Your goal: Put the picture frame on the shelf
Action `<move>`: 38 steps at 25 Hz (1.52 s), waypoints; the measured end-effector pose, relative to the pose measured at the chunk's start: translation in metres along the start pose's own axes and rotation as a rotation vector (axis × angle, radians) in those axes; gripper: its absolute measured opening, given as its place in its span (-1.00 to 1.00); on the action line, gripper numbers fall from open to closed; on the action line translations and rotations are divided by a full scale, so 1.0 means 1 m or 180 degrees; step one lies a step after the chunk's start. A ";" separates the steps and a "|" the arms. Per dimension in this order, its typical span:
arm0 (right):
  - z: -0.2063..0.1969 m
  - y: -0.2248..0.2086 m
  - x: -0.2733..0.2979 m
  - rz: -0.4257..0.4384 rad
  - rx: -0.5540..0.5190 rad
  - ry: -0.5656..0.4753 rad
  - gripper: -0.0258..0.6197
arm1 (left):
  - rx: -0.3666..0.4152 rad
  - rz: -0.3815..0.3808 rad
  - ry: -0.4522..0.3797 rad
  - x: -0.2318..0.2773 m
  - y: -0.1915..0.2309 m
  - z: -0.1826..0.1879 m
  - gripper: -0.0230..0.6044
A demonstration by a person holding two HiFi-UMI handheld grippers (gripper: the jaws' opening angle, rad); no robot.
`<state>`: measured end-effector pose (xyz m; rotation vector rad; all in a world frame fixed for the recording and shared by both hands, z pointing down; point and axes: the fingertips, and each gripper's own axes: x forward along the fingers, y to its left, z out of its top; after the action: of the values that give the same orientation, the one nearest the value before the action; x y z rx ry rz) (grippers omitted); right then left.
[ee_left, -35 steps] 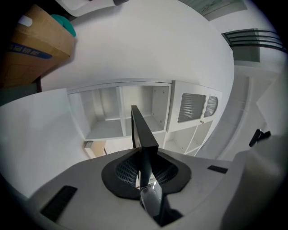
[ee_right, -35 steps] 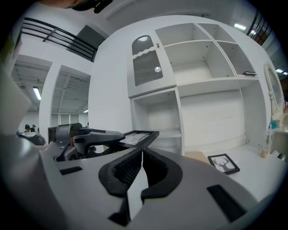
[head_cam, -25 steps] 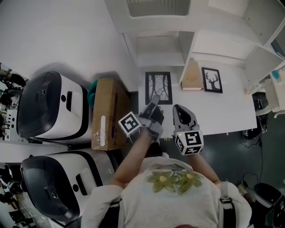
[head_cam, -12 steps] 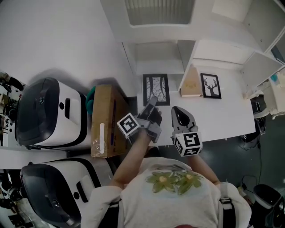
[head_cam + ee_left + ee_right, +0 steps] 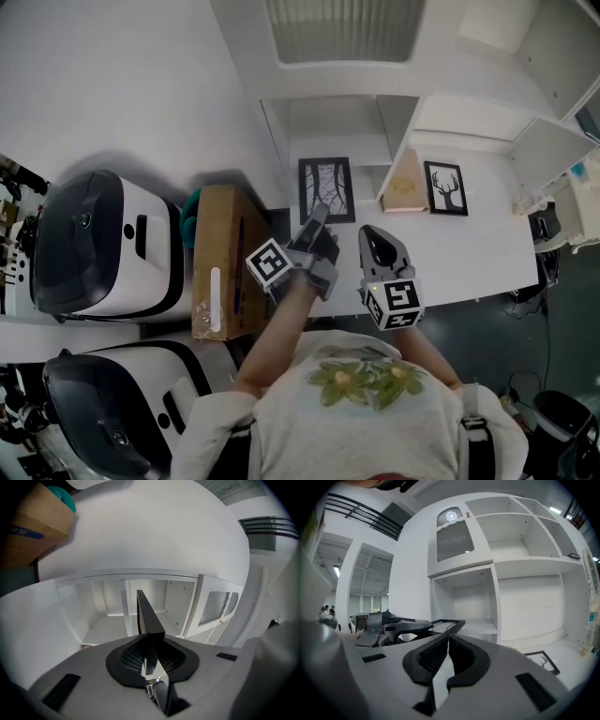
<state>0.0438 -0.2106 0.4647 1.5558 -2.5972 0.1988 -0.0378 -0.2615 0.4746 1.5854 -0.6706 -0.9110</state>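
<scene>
The left tool (image 5: pixel 151 660) is clenched on the slim, black, square-edged picture frame (image 5: pixel 146 616). The frame shows edge-on here, so its printed face is hidden. It is held in the air in front of the smooth white shelf (image 5: pixel 330 120). The right tool (image 5: pixel 445 653) is closed on nothing, its ribbed pads nearly meeting. A 2nd black frame (image 5: pixel 446 188) lies flat on the white counter (image 5: pixel 469 246).

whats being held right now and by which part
The left gripper clamps the black picture frame by its near edge, seen edge-on between its jaws. The right gripper is shut and holds nothing.
</scene>
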 end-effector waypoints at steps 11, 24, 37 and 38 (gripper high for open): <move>0.002 -0.002 0.016 -0.0054 0.0006 0.0005 -0.82 | -0.0076 0.0051 0.0007 0.010 0.016 0.015 -0.69; 0.002 -0.007 0.039 -0.0058 0.0011 0.0027 -0.82 | -0.0174 0.0097 -0.0046 0.023 0.031 0.031 -0.69; -0.002 -0.015 0.051 -0.0055 0.0026 0.0091 -0.82 | -0.0206 0.0109 -0.0063 0.035 0.040 0.038 -0.69; -0.003 -0.015 0.052 -0.0048 0.0023 0.0098 -0.82 | -0.0214 0.0101 -0.0064 0.036 0.040 0.038 -0.69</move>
<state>0.0327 -0.2628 0.4766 1.5617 -2.5634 0.2294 -0.0480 -0.3197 0.5043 1.5037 -0.6707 -0.9180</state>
